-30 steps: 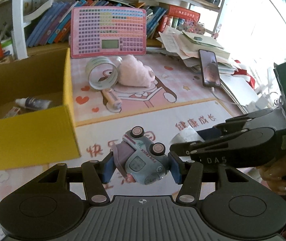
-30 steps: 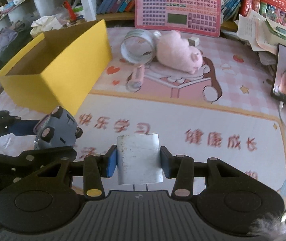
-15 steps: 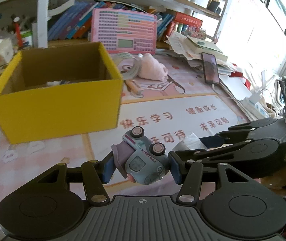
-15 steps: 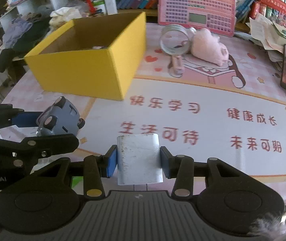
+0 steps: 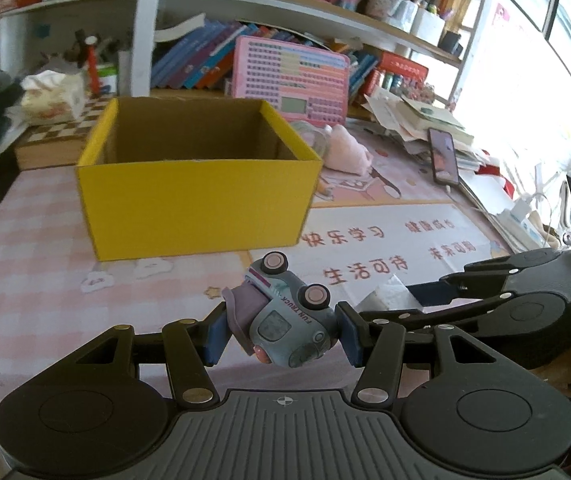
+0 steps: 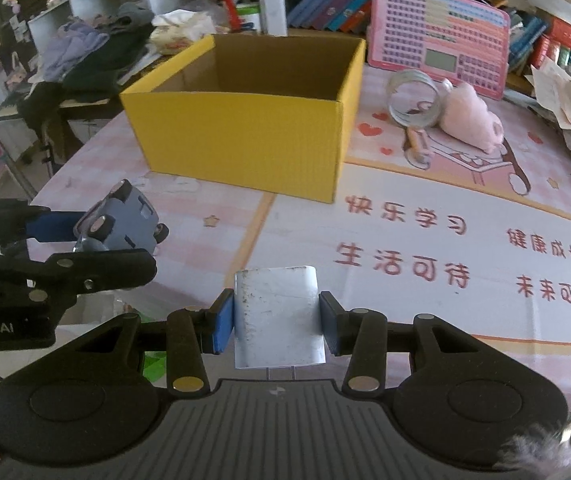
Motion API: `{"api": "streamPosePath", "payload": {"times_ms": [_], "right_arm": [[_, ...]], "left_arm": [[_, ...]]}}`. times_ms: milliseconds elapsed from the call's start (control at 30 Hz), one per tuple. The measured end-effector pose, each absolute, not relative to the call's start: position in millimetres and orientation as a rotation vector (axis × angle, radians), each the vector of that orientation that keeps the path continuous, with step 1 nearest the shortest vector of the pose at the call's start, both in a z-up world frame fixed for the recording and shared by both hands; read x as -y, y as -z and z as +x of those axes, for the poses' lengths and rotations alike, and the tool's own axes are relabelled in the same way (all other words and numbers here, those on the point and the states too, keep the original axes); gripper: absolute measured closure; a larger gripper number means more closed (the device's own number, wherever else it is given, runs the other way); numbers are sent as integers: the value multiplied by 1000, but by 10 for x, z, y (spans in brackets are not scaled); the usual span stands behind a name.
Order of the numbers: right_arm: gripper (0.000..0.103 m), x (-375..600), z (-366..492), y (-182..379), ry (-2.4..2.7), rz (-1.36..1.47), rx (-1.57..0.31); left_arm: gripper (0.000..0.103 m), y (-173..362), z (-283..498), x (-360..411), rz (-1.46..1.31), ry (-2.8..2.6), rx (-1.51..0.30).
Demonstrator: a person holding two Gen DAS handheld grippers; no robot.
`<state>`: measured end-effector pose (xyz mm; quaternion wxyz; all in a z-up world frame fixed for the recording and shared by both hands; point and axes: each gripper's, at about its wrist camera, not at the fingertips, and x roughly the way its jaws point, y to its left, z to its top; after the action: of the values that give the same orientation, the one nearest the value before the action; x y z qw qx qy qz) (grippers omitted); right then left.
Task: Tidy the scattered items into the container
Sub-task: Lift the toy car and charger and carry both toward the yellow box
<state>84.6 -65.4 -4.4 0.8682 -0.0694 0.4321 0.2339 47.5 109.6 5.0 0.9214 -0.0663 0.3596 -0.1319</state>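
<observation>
My left gripper (image 5: 279, 332) is shut on a grey-blue toy truck (image 5: 285, 320), held on its side above the mat; the truck also shows in the right wrist view (image 6: 121, 224). My right gripper (image 6: 276, 322) is shut on a white charger block (image 6: 277, 316), seen edge-on in the left wrist view (image 5: 389, 300). The yellow cardboard box (image 5: 197, 200) stands open ahead of both grippers, also in the right wrist view (image 6: 245, 128). Its inside is hidden from here. A pink plush pig (image 6: 471, 120), a clear tape roll (image 6: 413, 98) and a small tube (image 6: 415, 142) lie right of the box.
A pink toy keyboard (image 6: 437, 40) leans against books at the back. A phone (image 5: 443, 156) and paper piles lie at the right edge. Tissues (image 5: 55, 96) and clothes (image 6: 85, 56) sit left of the box. The pink printed mat (image 6: 425, 232) covers the table.
Both grippers have pulled back and swung left with their loads. The box now stands farther off and straight ahead, its inside no longer visible.
</observation>
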Motion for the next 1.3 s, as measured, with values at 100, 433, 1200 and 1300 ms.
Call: {"api": "streamPosePath", "payload": {"times_ms": [100,433,1200,1300], "right_arm": [[61,559,819,27,-496,-153,-896],[61,306,801,-5,-510,-170,-884],[61,-62,910,-143,-563,-268,-848],[61,-62,918,-142,-563,-267,-848]], "left_arm": [[49,-44,441,-1191,-142,262,-736],[49,-55,407,-1366,-131,265,-717],[49,-121,461,-1671,-191,248,-654],[49,-120,478,-1661,-184,253,-656]]}}
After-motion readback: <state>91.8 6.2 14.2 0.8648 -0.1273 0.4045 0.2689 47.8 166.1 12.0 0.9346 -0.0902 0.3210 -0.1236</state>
